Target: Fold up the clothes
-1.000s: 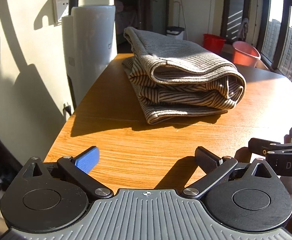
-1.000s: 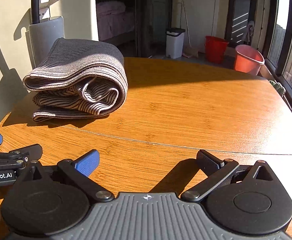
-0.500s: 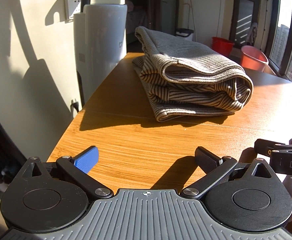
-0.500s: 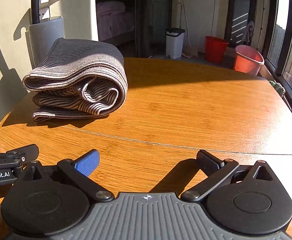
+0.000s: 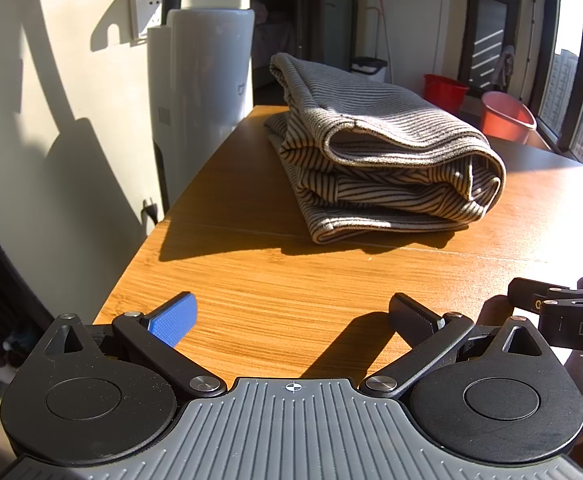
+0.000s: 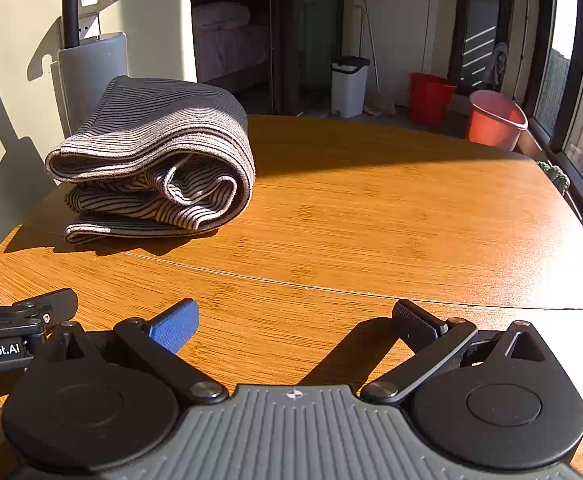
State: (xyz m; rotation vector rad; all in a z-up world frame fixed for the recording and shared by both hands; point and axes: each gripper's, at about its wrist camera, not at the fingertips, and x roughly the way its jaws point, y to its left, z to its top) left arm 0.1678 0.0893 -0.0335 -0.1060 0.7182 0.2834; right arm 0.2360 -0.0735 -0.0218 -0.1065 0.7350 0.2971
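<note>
A striped grey-and-cream garment [image 5: 387, 152] lies folded in a thick bundle on the wooden table [image 5: 291, 280], near its far left edge; it also shows in the right wrist view [image 6: 159, 164]. My left gripper [image 5: 291, 312] is open and empty, held low over the table's near edge, well short of the bundle. My right gripper [image 6: 295, 320] is open and empty, beside the left one, over the near edge. Each gripper's side shows in the other's view.
A tall white appliance [image 5: 199, 92] stands against the wall left of the table. Red buckets [image 6: 495, 120] and a white bin [image 6: 349, 86] stand on the floor beyond. Windows run along the right. The table [image 6: 411, 208] stretches bare to the right of the bundle.
The left gripper's view has turned slightly left, so the bundle sits further right in it. The right gripper has barely moved. Both stay open.
</note>
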